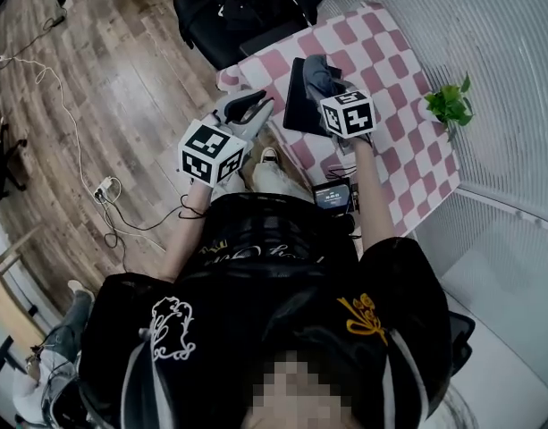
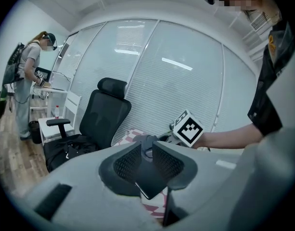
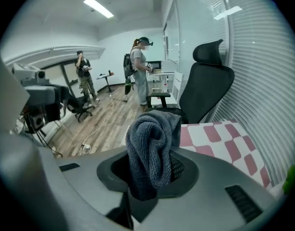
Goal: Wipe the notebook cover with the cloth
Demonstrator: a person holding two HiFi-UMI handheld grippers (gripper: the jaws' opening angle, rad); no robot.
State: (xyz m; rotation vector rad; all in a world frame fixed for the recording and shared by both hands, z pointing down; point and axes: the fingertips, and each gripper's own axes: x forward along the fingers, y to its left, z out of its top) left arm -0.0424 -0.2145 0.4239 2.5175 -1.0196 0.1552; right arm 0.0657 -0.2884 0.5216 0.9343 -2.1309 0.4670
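The left gripper (image 2: 147, 149) clamps a thin black notebook (image 2: 148, 182) between its jaws. The right gripper (image 3: 150, 163) pinches a bunched grey-blue terry cloth (image 3: 148, 141), with a pink-checked tablecloth (image 3: 219, 138) just beyond it.

Overhead view; two low, forward views.

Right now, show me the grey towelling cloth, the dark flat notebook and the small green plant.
grey towelling cloth (image 3: 149, 153): right gripper view, its bunched middle.
dark flat notebook (image 1: 299, 105): head view, bare cover.
small green plant (image 1: 450, 105): head view, its leaves.
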